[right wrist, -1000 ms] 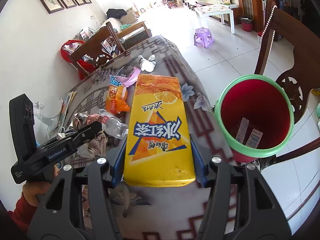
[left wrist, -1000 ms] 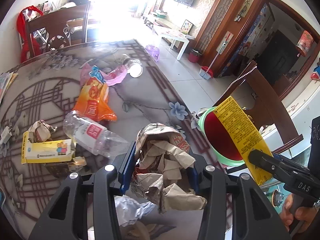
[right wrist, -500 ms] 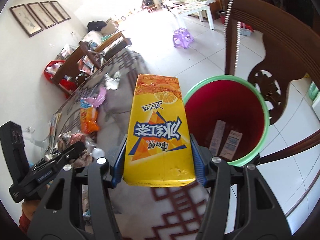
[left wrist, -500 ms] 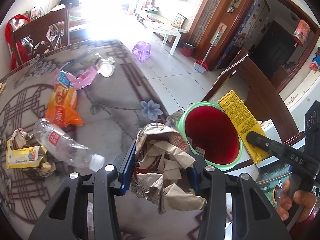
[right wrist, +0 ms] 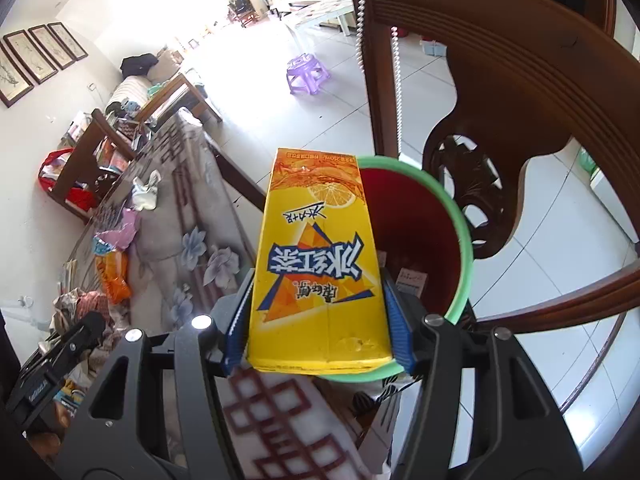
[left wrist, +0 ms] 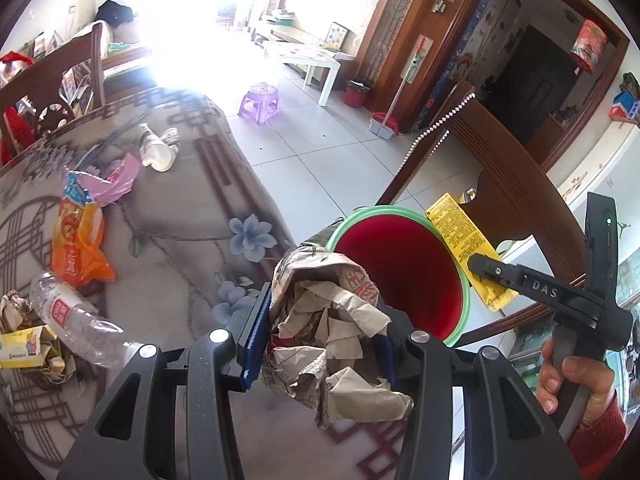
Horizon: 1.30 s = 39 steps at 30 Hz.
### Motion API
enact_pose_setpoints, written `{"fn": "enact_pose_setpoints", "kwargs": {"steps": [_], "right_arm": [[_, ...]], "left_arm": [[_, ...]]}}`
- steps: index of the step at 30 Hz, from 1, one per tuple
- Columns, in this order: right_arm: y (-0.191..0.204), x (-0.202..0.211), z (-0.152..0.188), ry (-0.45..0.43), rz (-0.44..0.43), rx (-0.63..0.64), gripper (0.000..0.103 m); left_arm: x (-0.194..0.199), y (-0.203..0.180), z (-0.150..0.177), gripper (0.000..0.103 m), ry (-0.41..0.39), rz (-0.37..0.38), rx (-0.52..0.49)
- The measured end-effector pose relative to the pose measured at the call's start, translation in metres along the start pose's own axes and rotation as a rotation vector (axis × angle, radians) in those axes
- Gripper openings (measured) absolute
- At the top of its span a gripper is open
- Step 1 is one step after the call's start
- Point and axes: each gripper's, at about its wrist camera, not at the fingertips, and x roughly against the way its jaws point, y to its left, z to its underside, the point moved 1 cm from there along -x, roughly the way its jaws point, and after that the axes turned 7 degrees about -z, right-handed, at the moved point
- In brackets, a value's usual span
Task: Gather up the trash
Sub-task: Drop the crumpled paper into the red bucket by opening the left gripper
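A table (left wrist: pixel 172 240) under a grey patterned cloth fills the left; a wooden chair (right wrist: pixel 520 92) stands at the right, past the table's edge. Between them, just off the table edge, sits a red bin (left wrist: pixel 404 264) with a green rim. The right gripper (right wrist: pixel 318 320) has a yellow carton (right wrist: pixel 316 264) between its jaws, which are opening; the carton hangs over the bin's near rim. The left gripper (left wrist: pixel 320 336) is clamped on a paper wad (left wrist: pixel 328 320), jaws partly apart around it, just left of the bin. On the table at the left lie a clear bottle (left wrist: pixel 72 320), an orange wrapper (left wrist: pixel 78 244), a pink bag (left wrist: pixel 114 184) and a small yellow box (left wrist: pixel 24 346).
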Motion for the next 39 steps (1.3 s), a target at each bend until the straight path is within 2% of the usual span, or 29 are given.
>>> {"fn": "enact_pose_setpoints", "kwargs": {"steps": [1,3,5,14,16,18,21,25,29,39], "right_arm": [[-0.003,0.001,-0.001,-0.01,0.015,-0.007,0.071],[-0.011,0.003,-0.003,-0.023,0.022,-0.037,0.079],[-0.017,0.008,-0.003,-0.034,0.015,-0.053,0.079],[-0.042,0.042,0.005,-0.099,0.105,-0.075,0.08],[-0.048,0.048,0.008,-0.105,0.12,-0.086,0.08],[-0.053,0.052,0.012,-0.108,0.131,-0.097,0.08],[-0.059,0.058,0.018,-0.109,0.143,-0.116,0.08],[-0.061,0.061,0.025,-0.108,0.149,-0.125,0.08],[-0.052,0.06,0.031,-0.097,0.145,-0.11,0.08],[0.009,0.043,0.047,-0.049,0.099,-0.001,0.082]], "left_arm": [[-0.003,-0.004,-0.001,0.042,0.002,0.005,-0.008],[-0.009,-0.013,-0.003,0.042,0.006,0.015,-0.027],[-0.017,-0.023,-0.004,0.042,0.013,0.023,-0.054],[-0.054,-0.083,-0.029,0.043,0.017,0.101,-0.174],[-0.057,-0.096,-0.036,0.054,0.005,0.11,-0.191],[-0.06,-0.106,-0.043,0.077,-0.004,0.114,-0.202],[-0.055,-0.113,-0.049,0.078,-0.029,0.13,-0.2],[-0.043,-0.107,-0.048,0.078,-0.046,0.129,-0.196],[-0.028,-0.079,-0.038,0.078,-0.045,0.104,-0.145],[0.024,0.005,-0.003,0.078,-0.082,0.064,0.004]]}}
